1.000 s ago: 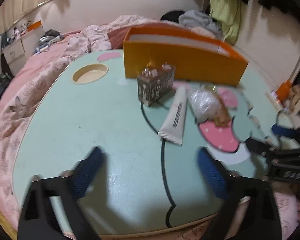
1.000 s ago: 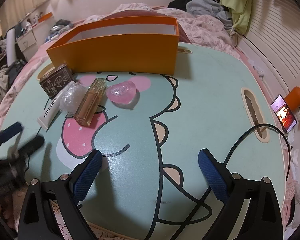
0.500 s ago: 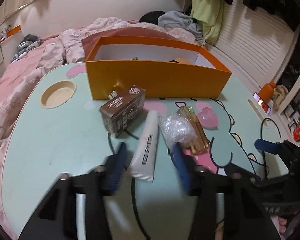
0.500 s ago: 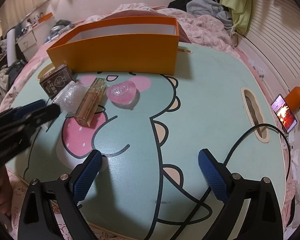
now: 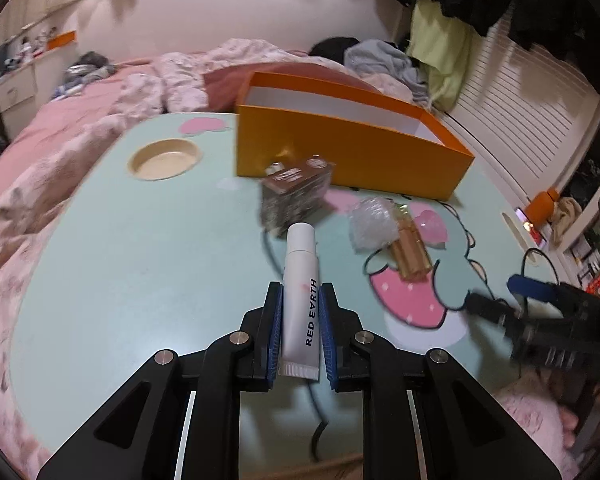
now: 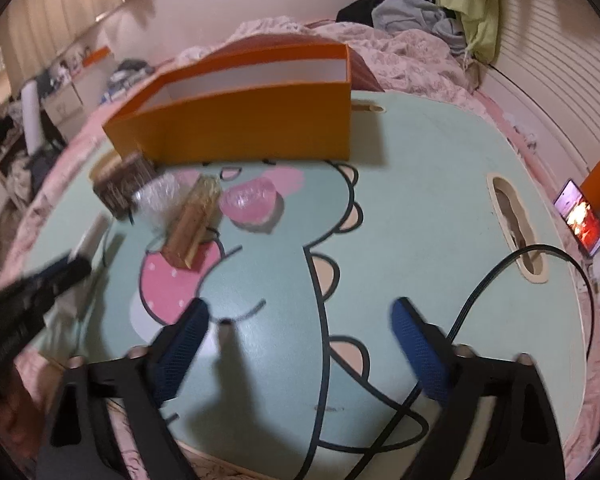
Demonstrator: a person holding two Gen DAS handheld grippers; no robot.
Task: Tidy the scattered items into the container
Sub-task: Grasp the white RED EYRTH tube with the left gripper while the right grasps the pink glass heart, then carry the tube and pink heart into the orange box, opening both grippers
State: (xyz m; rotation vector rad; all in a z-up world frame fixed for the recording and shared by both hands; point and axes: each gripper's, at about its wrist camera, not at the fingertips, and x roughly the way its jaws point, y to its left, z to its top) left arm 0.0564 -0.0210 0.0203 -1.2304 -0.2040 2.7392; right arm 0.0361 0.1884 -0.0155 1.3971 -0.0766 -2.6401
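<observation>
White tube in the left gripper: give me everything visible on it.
The white plastic squeeze tube is slim, with dark "RED EARTH" lettering along its side and a flat crimped tail nearest the camera. The left gripper has just closed, and its blue pads clamp the tube's lower half. The cap end points away toward the brown patterned box; whether the two touch is unclear.

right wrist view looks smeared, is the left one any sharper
Left wrist view: the white tube and left gripper are crisp, the brown box blurred. Right wrist view: motion blur throughout, worst on the gold bottle; fisheye bends both.
</observation>
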